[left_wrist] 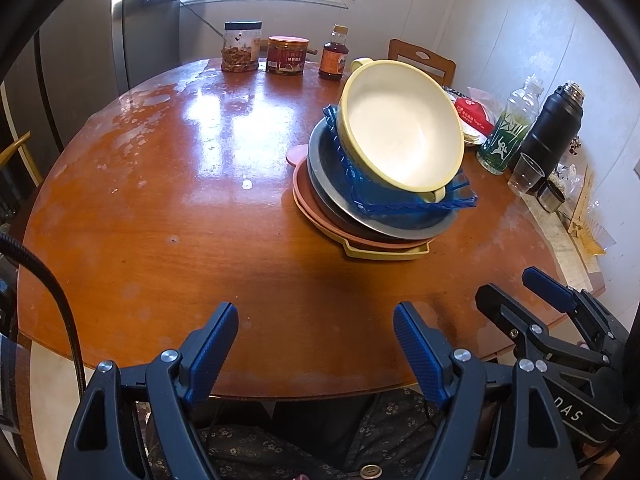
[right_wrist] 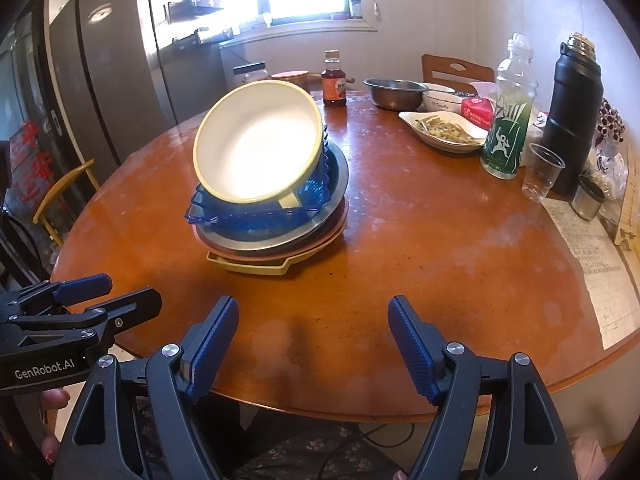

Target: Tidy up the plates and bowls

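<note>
Blue-padded left hand-held gripper (left_wrist: pixel 316 344) and right hand-held gripper (right_wrist: pixel 314 336) hover agape, angled down.

The left gripper (left_wrist: pixel 316 330) and right gripper (right_wrist: pixel 313 322) hover side by side, angled downward. Both sets of jaws stand wide apart, gripping nothing.

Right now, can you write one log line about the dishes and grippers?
left gripper: open, empty | right gripper: open, empty | tilted cream bowl tops stack: blue glass dish, metal plate, pink plate, yellow tray
</note>
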